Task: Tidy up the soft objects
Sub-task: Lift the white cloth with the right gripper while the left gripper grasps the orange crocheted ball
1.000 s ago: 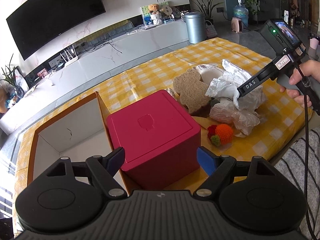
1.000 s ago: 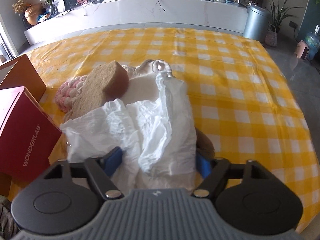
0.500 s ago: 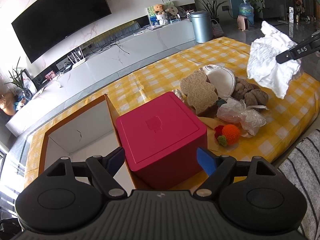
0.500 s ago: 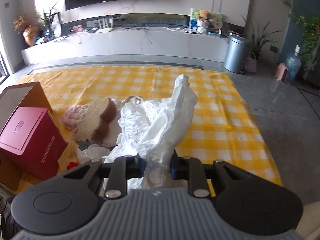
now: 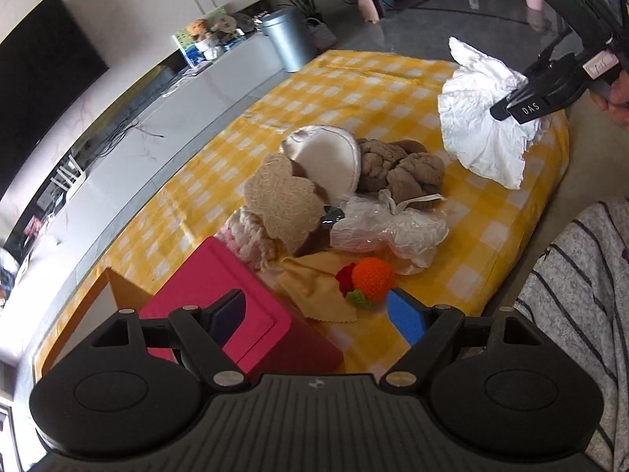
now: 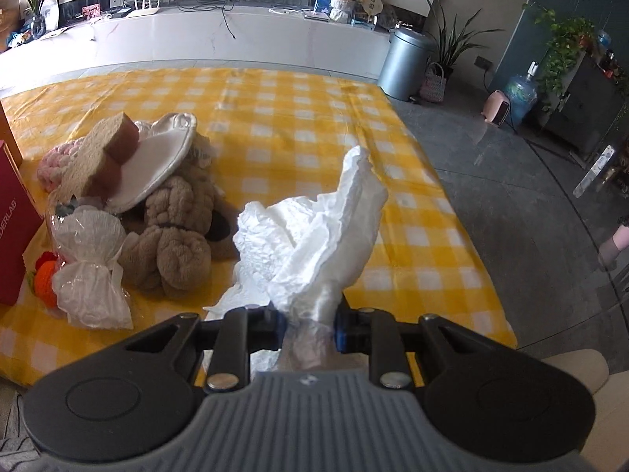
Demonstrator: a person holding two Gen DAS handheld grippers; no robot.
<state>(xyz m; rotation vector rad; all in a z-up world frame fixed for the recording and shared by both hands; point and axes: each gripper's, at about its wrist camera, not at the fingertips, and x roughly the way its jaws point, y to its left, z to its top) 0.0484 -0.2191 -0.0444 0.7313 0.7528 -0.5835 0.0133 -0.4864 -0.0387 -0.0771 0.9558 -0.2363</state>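
The right gripper (image 6: 308,324) pinched a crumpled white cloth (image 6: 314,236) between its fingers, and its jaws had just been closing on it. The cloth was clear of the yellow checked tablecloth (image 6: 298,118); its long axis ran forward and upward from the fingers, ending in a peak. Ahead and to the right of those fingers the tablecloth was bare up to its far and right edges. To their left lay the pile: a brown plush (image 6: 177,236), a clear bag (image 6: 90,271), a white pad (image 6: 157,161) and a tan sponge (image 6: 94,153).

The left gripper (image 5: 314,310) had its fingers spread, holding nothing. A red box (image 5: 243,314) sat under its left finger, and an orange crocheted ball (image 5: 372,278) just ahead between them.
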